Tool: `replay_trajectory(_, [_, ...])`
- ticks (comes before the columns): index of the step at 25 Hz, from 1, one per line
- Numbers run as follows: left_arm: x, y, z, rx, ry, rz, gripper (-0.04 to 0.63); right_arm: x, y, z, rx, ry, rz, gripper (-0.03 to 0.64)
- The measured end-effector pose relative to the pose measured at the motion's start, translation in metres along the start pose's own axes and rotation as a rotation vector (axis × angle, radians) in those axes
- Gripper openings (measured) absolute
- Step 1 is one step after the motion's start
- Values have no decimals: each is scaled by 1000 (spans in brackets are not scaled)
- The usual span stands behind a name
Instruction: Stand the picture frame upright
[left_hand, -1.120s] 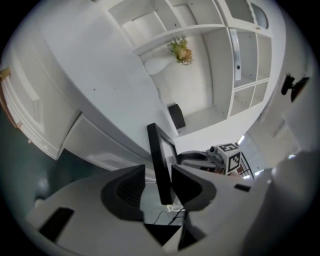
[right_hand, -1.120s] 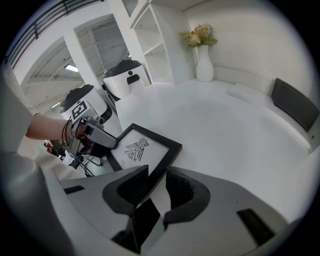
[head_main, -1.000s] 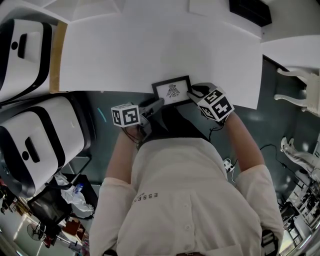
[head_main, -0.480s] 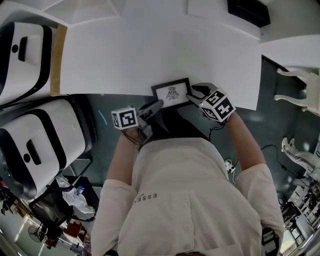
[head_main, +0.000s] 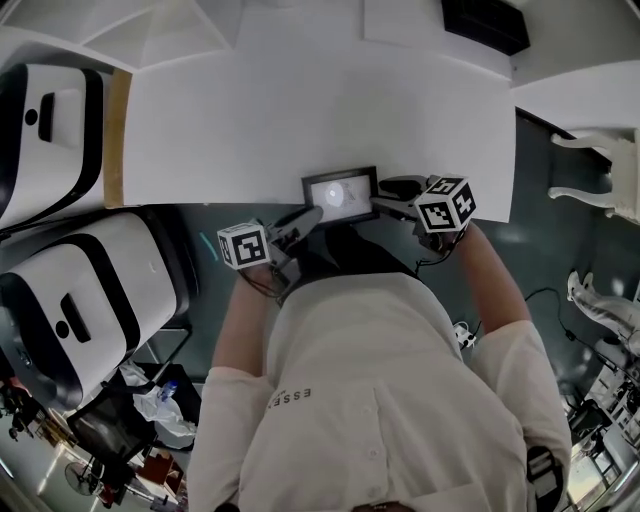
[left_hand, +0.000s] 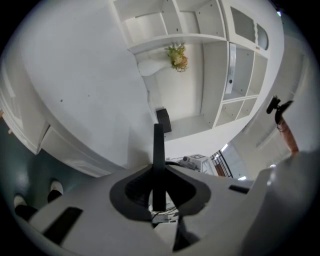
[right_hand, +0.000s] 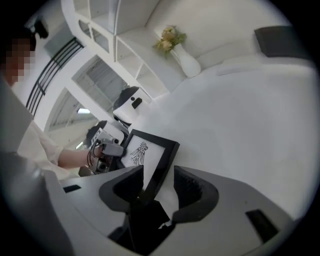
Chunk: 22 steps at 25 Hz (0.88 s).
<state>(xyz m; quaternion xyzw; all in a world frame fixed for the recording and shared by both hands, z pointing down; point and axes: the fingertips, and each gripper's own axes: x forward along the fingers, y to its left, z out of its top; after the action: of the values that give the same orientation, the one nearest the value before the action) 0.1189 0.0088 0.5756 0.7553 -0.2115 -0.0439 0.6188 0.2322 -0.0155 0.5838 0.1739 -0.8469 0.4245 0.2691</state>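
Left gripper (left_hand: 159, 172): the fingers (left_hand: 131, 189) are clenched on one thin side edge of the frame (left_hand: 158, 150). They have just been closing, and the black edge stands straight up between the pads.

Right gripper (right_hand: 159, 189): the fingers (right_hand: 195, 192) are released. They have just been opening. The frame's lower corner sits between them, with a gap on its outer side.

The frame is tilted, picture side up, at the very near edge of the white surface (head_main: 300, 100), between the two grippers.

Risks noted:
1. The hold is a single narrow-edge grip. The frame can pivot about those fingers and drop back flat.
2. The frame sits close to the edge. A slip toward the person takes it off the surface.
3. The right fingers straddle the corner. A sideways move there can knock the frame out of line.
4. No view shows clearly whether a back prop is unfolded. If it is not, the frame likely topples on release.
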Motion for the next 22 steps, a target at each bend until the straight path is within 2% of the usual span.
replay_trajectory(3, [1, -7, 6, -15, -7, -17, 71, -8, -1, 9, 82, -62, 75, 183])
replay_trajectory(8, [2, -23, 17, -13, -33, -77, 71, -17, 8, 23, 99, -106, 181, 206])
replay_trajectory(15, [2, -53, 36, 69, -21, -114, 70, -36, 29, 57, 120, -184, 312, 215])
replay_trajectory(22, [-6, -67, 47, 117, -47, -99, 69, -47, 45, 72, 40, -215, 325, 213])
